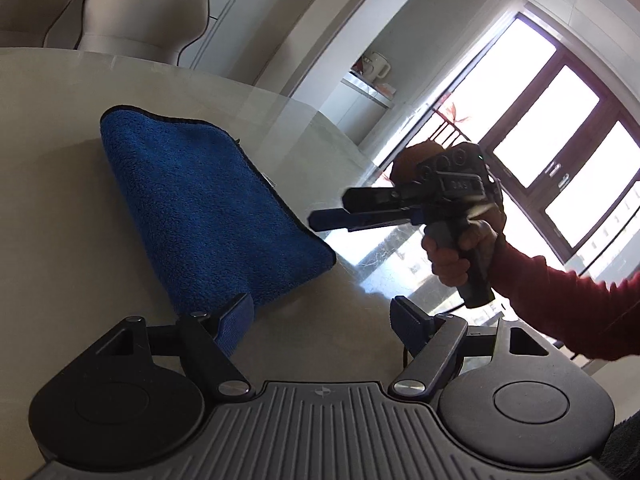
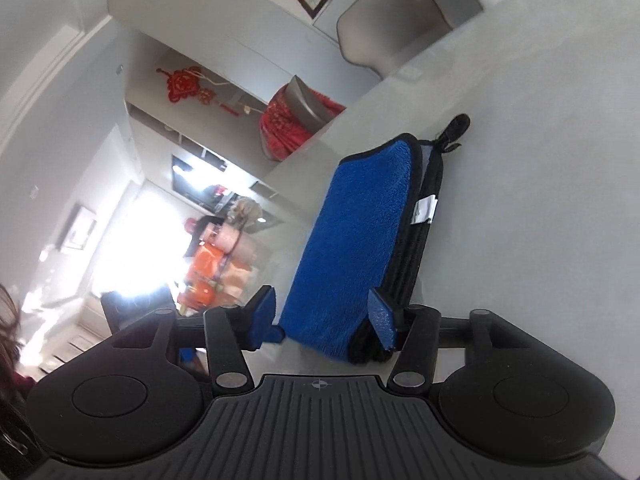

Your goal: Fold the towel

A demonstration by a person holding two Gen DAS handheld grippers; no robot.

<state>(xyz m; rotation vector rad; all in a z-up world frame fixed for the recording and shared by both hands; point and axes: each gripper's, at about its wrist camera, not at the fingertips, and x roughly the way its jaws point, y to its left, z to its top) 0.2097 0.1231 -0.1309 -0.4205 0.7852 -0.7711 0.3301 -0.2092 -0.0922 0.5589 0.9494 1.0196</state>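
1. Pale stone-look table [image 1: 60, 184] is filling both views, with padded chairs [image 1: 148, 8] standing behind it, bright windows [image 1: 560, 128] glaring on one side, and open wall shelves [image 2: 280, 92] showing on the other.
2. Those shelves are holding a red bundle [image 2: 288, 128] and a red knot ornament [image 2: 184, 84]; a shelf by the windows is carrying a pale mug [image 1: 376, 66].
3. Lying flat on the table, the blue towel [image 1: 208, 208] is already folded into a thick narrow packet with black-edged layers stacked along one side.
4. Its long axis is running away from both cameras, from the near edge by the grippers toward the chairs, leaning a little across the table.
5. One silver label [image 2: 425, 210] is sticking out of the towel's black edge, and a black hanging loop [image 2: 456, 126] is poking from the far corner; no writing on the label is readable.
6. Some pale characters are showing on the right gripper's body in the left wrist view, too blurred to read.
7. Left gripper [image 1: 320, 316] is sitting at the towel's near corner with its jaws standing wide apart, holding nothing.
8. Right gripper [image 2: 320, 314] is resting at the towel's near short end, jaws parted, and the pads are not pressing on the cloth.
9. One hand [image 1: 456, 256] in a red sleeve [image 1: 568, 304] is gripping the right gripper's handle.
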